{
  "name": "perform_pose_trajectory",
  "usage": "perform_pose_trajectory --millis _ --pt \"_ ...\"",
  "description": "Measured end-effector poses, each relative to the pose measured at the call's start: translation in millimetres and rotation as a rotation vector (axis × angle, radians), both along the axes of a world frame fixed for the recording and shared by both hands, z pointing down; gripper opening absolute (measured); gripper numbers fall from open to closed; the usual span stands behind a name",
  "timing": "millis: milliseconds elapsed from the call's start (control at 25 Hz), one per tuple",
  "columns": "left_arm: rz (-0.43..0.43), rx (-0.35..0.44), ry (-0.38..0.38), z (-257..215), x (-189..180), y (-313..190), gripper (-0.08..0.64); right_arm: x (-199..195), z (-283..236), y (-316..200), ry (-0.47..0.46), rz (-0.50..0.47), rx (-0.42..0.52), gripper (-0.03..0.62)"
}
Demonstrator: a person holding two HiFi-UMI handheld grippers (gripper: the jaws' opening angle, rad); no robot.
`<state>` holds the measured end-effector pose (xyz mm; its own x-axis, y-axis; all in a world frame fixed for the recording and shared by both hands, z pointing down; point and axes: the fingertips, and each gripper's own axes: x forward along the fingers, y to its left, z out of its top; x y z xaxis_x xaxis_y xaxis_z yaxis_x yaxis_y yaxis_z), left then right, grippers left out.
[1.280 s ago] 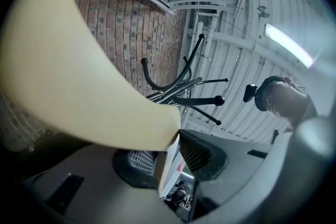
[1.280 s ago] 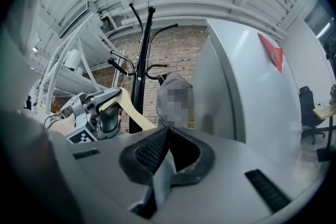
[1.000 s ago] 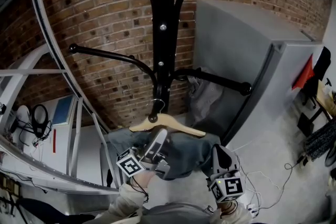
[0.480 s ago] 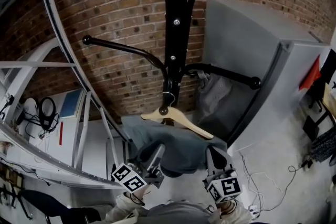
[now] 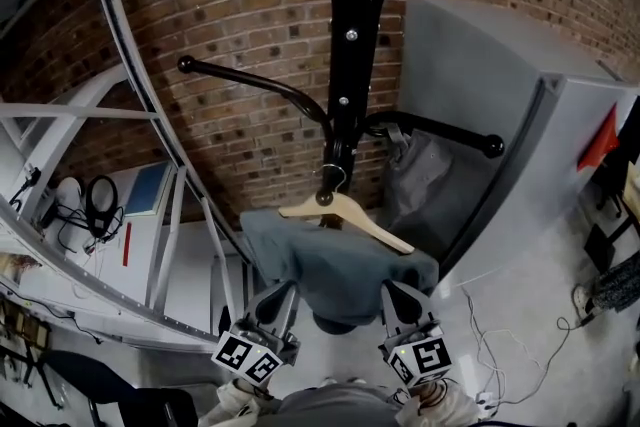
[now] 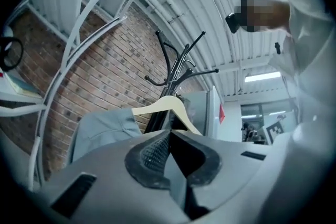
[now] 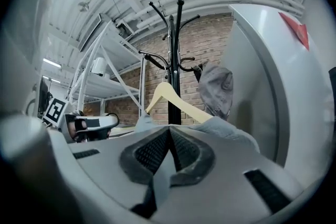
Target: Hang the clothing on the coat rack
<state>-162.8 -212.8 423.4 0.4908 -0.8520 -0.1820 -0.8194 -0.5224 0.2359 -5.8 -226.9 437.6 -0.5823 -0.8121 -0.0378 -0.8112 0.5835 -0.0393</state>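
A black coat rack (image 5: 350, 35) stands against the brick wall. A wooden hanger (image 5: 350, 213) with a grey-blue garment (image 5: 335, 265) draped over it hangs level by the pole, its hook (image 5: 331, 177) close to the pole. What the hook rests on is hidden. My left gripper (image 5: 280, 291) sits at the garment's lower left edge and my right gripper (image 5: 392, 291) at its lower right. Both are shut, with a strip of grey cloth pinched between the pads in the left gripper (image 6: 169, 132) view and the right gripper (image 7: 169, 128) view.
Another grey garment (image 5: 420, 175) hangs from the rack's right arm (image 5: 450, 137). A tall grey cabinet (image 5: 500, 115) stands right of the rack. White metal shelving (image 5: 150, 165) with headphones (image 5: 98, 195) fills the left. Cables (image 5: 500, 335) lie on the floor.
My left gripper has come down from just under the hanger to the garment's lower edge. The right gripper also sits lower against the cloth. The hanger stays by the pole.
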Motion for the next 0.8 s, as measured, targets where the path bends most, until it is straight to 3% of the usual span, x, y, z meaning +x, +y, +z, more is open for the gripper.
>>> perform_pose_trajectory --millis 320,800 --pt "-0.134 -0.015 -0.139 11 -3 3 0.008 -10 -4 7 0.028 -0.026 0.031 0.021" --pt "-0.179 -0.022 -0.180 14 -4 -1 0.008 -16 -2 6 0.042 -0.048 0.020 0.021"
